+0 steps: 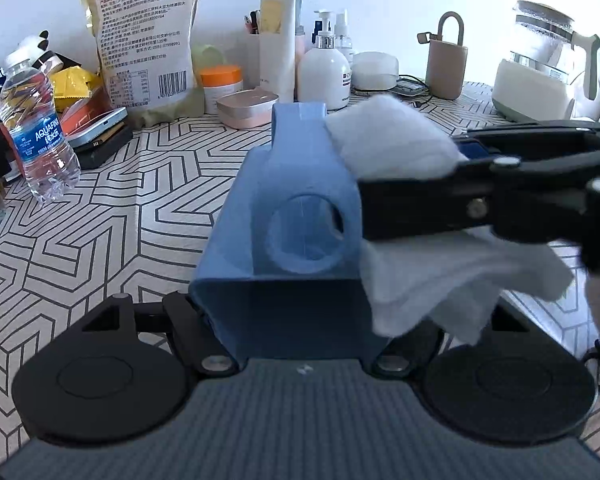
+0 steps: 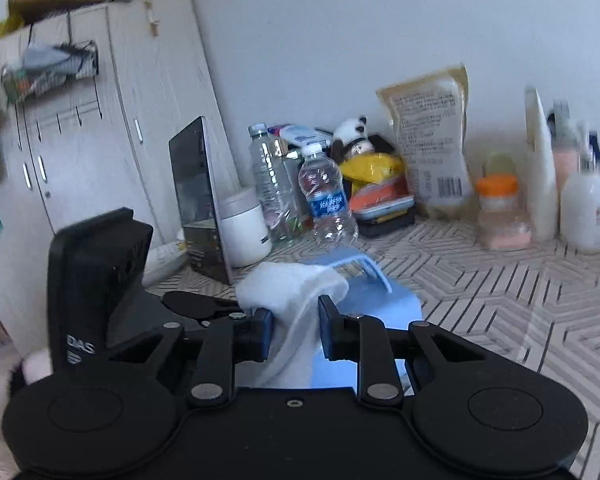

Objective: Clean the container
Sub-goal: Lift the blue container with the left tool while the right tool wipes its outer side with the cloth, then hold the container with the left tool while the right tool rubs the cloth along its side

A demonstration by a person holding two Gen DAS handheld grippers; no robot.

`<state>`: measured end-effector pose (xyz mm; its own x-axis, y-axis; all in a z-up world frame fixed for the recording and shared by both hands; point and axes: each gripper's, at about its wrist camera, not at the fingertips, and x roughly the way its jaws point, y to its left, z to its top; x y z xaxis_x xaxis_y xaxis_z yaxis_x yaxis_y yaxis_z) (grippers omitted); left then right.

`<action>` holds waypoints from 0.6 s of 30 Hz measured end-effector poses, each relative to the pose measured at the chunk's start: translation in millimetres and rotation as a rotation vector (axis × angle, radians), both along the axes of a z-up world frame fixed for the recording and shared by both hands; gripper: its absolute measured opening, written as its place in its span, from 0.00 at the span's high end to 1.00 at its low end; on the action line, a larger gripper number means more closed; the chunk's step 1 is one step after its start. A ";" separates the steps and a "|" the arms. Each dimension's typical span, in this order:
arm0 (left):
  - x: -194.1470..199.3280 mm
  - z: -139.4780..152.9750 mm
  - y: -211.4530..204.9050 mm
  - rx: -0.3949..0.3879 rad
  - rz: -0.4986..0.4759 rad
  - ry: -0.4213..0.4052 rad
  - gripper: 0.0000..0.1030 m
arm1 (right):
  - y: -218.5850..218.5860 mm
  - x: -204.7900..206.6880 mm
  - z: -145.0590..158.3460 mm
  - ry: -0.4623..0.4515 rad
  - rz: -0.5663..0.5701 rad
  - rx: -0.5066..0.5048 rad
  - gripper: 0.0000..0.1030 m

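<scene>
From the left wrist view, the left gripper point(image 1: 295, 312) is holding the blue container point(image 1: 283, 216) out over the patterned desk point(image 1: 139, 184), its jaws pressing on the container's near end from both sides; the container is lying lengthwise away from the camera, with a round hole showing in its upper face, and nothing is showing through that hole (its inside is otherwise hidden); the right gripper point(image 1: 384, 196) is reaching in from the right, pinching a white cloth point(image 1: 396, 140) that is lying against the container's right side and top edge, so the wiping is judged to be under way, though how much of the surface is already clean cannot be told, since no dirt is visible; from the right wrist view, blurred by motion, the jaws are closing on the cloth, which is draping over the blue container just ahead; a clear water bottle point(image 2: 327, 200) is standing beyond on the desk, and whether it holds water is unclear.
</scene>
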<state>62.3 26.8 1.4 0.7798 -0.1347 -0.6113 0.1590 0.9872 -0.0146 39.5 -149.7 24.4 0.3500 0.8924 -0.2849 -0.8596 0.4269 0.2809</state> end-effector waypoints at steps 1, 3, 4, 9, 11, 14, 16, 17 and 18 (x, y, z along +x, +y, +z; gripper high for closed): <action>-0.1 0.1 0.0 0.000 0.000 0.000 0.29 | 0.4 0.3 0.2 -0.005 -0.005 -0.004 0.73; -0.1 0.6 0.1 0.001 0.005 0.001 0.29 | 1.2 1.0 0.5 -0.015 -0.014 -0.012 0.73; -0.1 0.8 0.2 0.002 0.004 0.001 0.29 | 1.6 1.4 0.7 -0.020 -0.018 -0.016 0.73; -1.5 0.6 -5.7 0.007 0.015 0.002 0.29 | 3.6 3.1 1.5 -0.045 -0.041 -0.037 0.73; -1.2 0.9 -5.6 0.004 0.017 0.002 0.29 | 4.4 3.8 1.8 -0.055 -0.051 -0.045 0.73; -1.1 0.9 -5.6 0.005 0.016 0.002 0.29 | 5.5 4.5 2.2 -0.070 -0.063 -0.057 0.73; -1.1 0.8 -6.6 0.006 0.017 0.003 0.29 | 5.2 1.2 1.8 -0.075 -0.050 -0.055 0.73; -1.1 0.7 -7.3 0.006 0.018 0.003 0.29 | 4.0 -2.1 1.6 -0.080 -0.048 -0.057 0.73; -1.0 0.6 -7.4 0.005 0.018 0.003 0.29 | 4.0 -5.4 1.6 -0.094 -0.050 -0.063 0.73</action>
<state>61.3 19.3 2.1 0.7805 -0.1171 -0.6141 0.1409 0.9900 -0.0096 34.1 -145.7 26.1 0.4218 0.8543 -0.3038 -0.8578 0.4845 0.1714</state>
